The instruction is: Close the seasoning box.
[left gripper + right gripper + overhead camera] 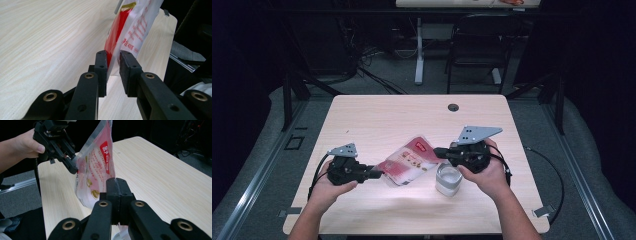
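Left gripper [377, 174] is clamping the bottom edge of a pouch [408, 161], its pads [102, 65] pressing the thin film from both sides. Right gripper [438, 151] is pinching the opposite end, jaws fully together on the plastic. Between the two, the pouch is hanging tilted above the table [377, 120], its red-and-white printed face showing in the right gripper view [96, 167]. Just beside the right hand [484, 172], a small clear cup [448, 180] is standing upright on the table, below the pouch's near edge.
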Motion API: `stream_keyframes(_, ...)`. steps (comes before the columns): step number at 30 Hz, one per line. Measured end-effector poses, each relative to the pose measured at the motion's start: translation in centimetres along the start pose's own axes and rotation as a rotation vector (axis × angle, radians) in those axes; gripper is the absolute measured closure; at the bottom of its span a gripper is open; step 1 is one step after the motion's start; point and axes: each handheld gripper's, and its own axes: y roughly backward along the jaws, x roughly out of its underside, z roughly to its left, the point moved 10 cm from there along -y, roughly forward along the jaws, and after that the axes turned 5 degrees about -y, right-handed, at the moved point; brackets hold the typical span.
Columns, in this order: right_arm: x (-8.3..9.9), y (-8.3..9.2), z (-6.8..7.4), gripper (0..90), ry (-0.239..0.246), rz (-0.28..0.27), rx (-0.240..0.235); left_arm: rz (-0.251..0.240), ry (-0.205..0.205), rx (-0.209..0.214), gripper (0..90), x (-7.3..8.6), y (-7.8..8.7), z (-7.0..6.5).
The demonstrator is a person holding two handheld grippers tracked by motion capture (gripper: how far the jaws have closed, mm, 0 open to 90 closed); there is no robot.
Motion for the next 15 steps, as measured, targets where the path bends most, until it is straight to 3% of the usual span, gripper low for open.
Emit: stream_keyframes(15,-0.3,-0.9,0.7,90.0,0.029,0.019,-0.01,0.023,0.008,-0.015,75.7,1.3,-0.3,0.4)
